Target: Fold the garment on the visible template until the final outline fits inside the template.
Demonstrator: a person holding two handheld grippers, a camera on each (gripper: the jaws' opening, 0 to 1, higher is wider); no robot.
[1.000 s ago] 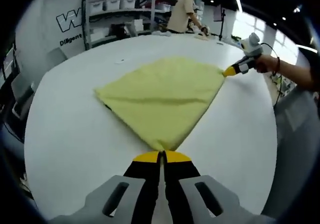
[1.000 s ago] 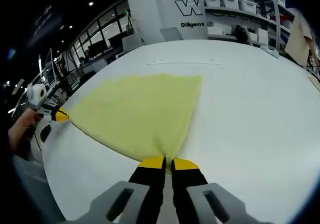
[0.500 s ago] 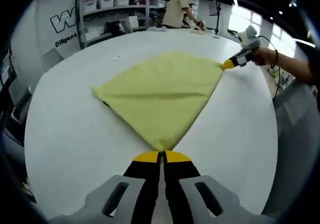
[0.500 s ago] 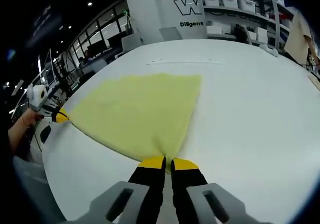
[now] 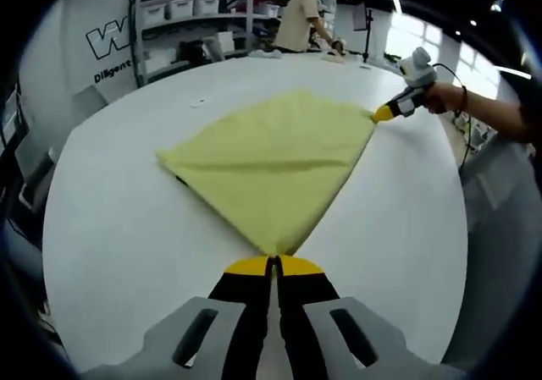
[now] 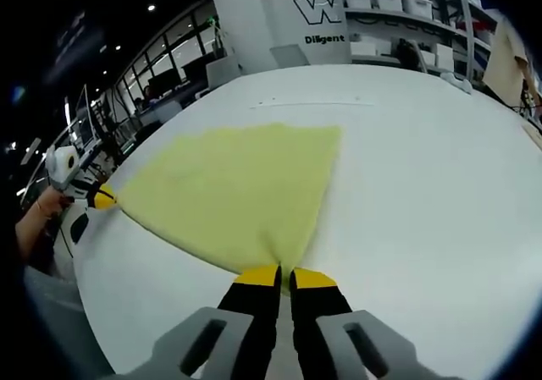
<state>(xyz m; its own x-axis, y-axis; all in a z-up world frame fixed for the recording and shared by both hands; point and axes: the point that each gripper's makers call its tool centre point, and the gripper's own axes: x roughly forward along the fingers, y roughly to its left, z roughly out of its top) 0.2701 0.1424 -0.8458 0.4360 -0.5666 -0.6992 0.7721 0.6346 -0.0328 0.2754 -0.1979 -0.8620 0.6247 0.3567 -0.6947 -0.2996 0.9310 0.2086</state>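
Little has changed since a moment ago: the soft yellow cloth garment [image 5: 275, 164] still lies flat on the round white table [image 5: 118, 228], stretched between two corners. The left gripper [image 5: 274, 263] and right gripper [image 6: 280, 272] each stay clamped on a corner. The left gripper view adds a person in a tan shirt [image 5: 303, 20] by grey shelving [image 5: 190, 16].

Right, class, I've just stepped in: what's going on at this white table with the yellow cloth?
A person is working a yellow cloth on a white table with two handheld grippers. The left gripper is shut on one corner of the cloth and the right gripper is shut on another, so the fabric lies spread and taut between them. A dark edge, possibly the template, peeks out under the cloth's left side. Another person stands at the shelves behind.
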